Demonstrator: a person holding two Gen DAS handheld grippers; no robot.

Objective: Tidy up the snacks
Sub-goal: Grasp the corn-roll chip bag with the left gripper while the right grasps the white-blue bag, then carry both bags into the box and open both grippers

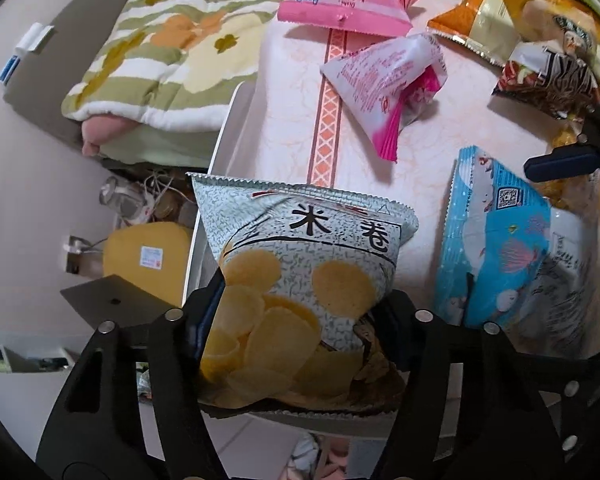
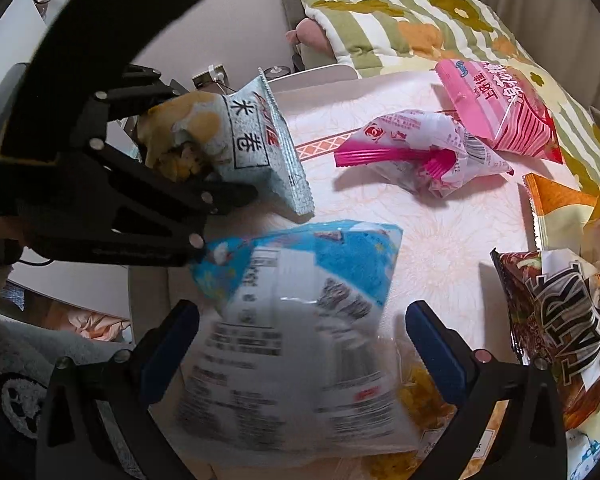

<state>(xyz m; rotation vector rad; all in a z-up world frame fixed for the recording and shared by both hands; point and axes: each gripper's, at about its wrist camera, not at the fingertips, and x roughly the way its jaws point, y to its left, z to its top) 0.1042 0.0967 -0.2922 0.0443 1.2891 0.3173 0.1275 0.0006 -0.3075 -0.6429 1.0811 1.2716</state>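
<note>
My left gripper [image 1: 296, 316] is shut on a grey-green rice-roll chip bag [image 1: 300, 280] and holds it over the table's near left edge. It also shows in the right wrist view [image 2: 252, 148], with the left gripper [image 2: 188, 184] around it. A blue and white snack bag [image 2: 292, 320] lies between the open fingers of my right gripper [image 2: 300, 344]; the fingers stand apart from it. In the left wrist view the blue bag [image 1: 500, 240] lies to the right, with a right gripper fingertip [image 1: 560, 162] above it.
A pink bag [image 1: 348, 0], a white-pink bag [image 1: 388, 80], an orange bag [image 1: 476, 20] and a dark "TARE" bag [image 2: 560, 320] lie on the pale patterned table [image 1: 284, 120]. A flowered quilt [image 1: 160, 40] lies beyond the table. Yellow snacks [image 2: 420, 392] lie under the blue bag.
</note>
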